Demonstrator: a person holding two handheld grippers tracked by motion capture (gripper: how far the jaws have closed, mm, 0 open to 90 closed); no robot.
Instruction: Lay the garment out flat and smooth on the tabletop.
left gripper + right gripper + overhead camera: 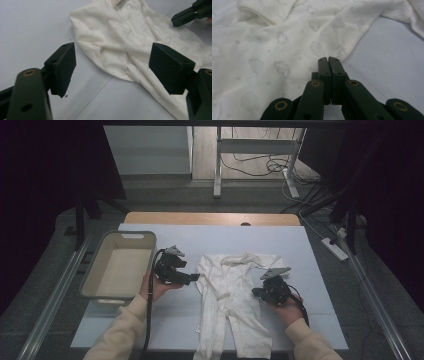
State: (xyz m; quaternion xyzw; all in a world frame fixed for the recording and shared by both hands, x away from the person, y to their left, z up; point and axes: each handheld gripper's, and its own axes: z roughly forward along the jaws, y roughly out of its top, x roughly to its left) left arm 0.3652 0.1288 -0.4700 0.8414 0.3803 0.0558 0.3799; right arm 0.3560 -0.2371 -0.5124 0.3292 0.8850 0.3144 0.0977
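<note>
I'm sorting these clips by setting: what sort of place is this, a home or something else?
Probably a lab or recording studio, not a home: dark curtains flank the white-topped wooden table, loose cables trail across the bare floor, and a white power strip lies beside it.

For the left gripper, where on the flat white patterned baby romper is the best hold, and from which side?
Probably the folded edge of the white patterned baby romper lying between the open left gripper pads: that edge stands slightly raised off the pale table, so approach from the romper's left, coming in low.

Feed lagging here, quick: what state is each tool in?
Left tool: open, nothing held.
Right tool: closed at the white garment's edge; grip on cloth cannot be told.
</note>
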